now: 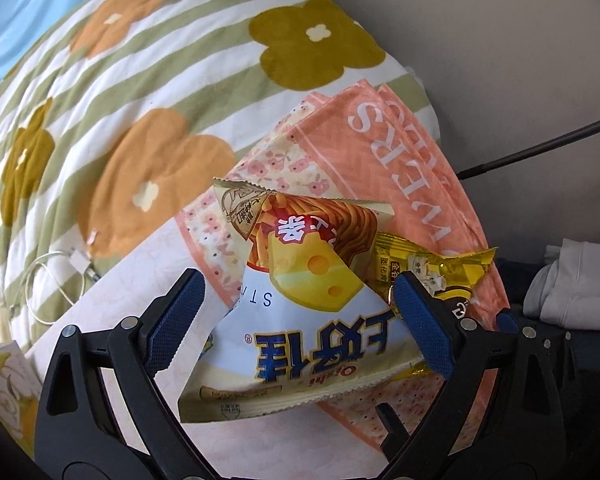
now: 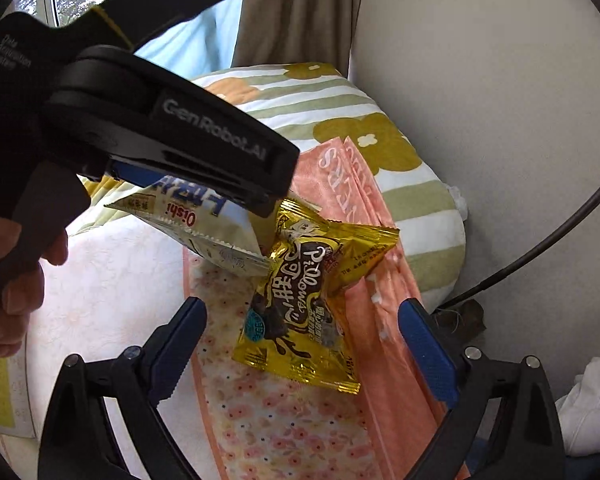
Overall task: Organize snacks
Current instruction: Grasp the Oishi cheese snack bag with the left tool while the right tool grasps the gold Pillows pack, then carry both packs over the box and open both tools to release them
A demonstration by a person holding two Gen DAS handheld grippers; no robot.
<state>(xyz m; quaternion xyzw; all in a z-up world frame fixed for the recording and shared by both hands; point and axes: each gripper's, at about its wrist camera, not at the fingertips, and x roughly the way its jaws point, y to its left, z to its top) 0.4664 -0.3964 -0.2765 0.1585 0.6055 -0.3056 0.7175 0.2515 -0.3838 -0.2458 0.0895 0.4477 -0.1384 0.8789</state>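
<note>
A white and blue Oishi cheese snack bag [image 1: 300, 312] lies on an orange floral towel [image 1: 384, 176], between the wide-apart fingers of my left gripper [image 1: 300, 312]; the pads [image 1: 176, 320] do not press it. It also shows in the right wrist view [image 2: 204, 224], under the left gripper's body [image 2: 172, 136]. A yellow Pillows snack bag [image 2: 304, 304] lies on the towel [image 2: 284, 420] beside it and also shows in the left wrist view [image 1: 428, 268]. My right gripper [image 2: 300, 344] is open and empty, just short of the yellow bag.
A striped flower-print quilt [image 1: 140, 80] is bunched behind the towel on the pale bed sheet [image 2: 108, 280]. A white charger cable [image 1: 60, 276] lies at left. A wall [image 2: 480, 80] with a black cable [image 2: 540, 256] is right. White clothing [image 1: 572, 288] lies at the right.
</note>
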